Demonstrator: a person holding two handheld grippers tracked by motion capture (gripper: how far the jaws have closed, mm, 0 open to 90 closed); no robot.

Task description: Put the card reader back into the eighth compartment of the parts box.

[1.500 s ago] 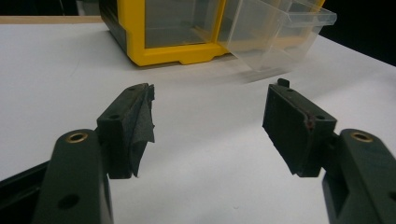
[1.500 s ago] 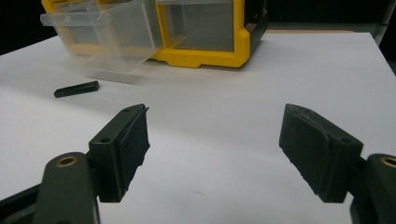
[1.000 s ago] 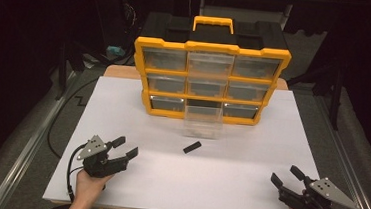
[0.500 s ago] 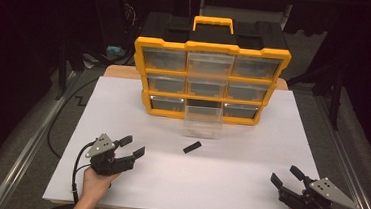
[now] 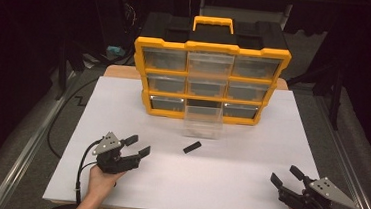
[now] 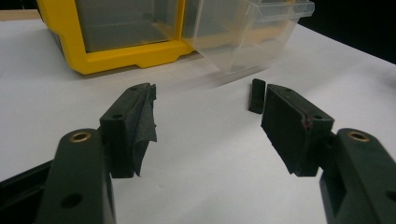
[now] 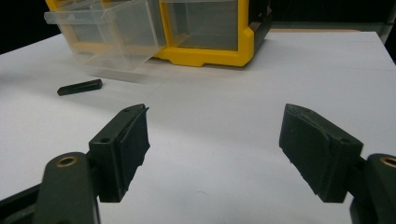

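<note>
A small black bar (image 5: 192, 147) lies flat on the white table (image 5: 227, 183), just in front of a clear drawer (image 5: 202, 121) pulled out of the bottom row of a yellow organiser (image 5: 211, 76). My left gripper (image 5: 137, 146) stands open at the front left, jaws aimed toward the bar, with nothing between them. In the left gripper view the black bar (image 6: 256, 95) sits just beyond the right fingertip, with the clear drawer (image 6: 247, 32) behind it. My right gripper (image 5: 284, 177) is open at the front right corner; its own view has the black bar (image 7: 80, 87) far off to the left.
The yellow organiser, with a handle (image 5: 213, 23) on top and several clear drawers, stands at the table's far edge. Dark floor and cables (image 5: 67, 110) lie to the left of the table. Open white surface stretches between the two grippers.
My left gripper has moved forward and to the right, toward the black bar. The right gripper has stayed in place.
</note>
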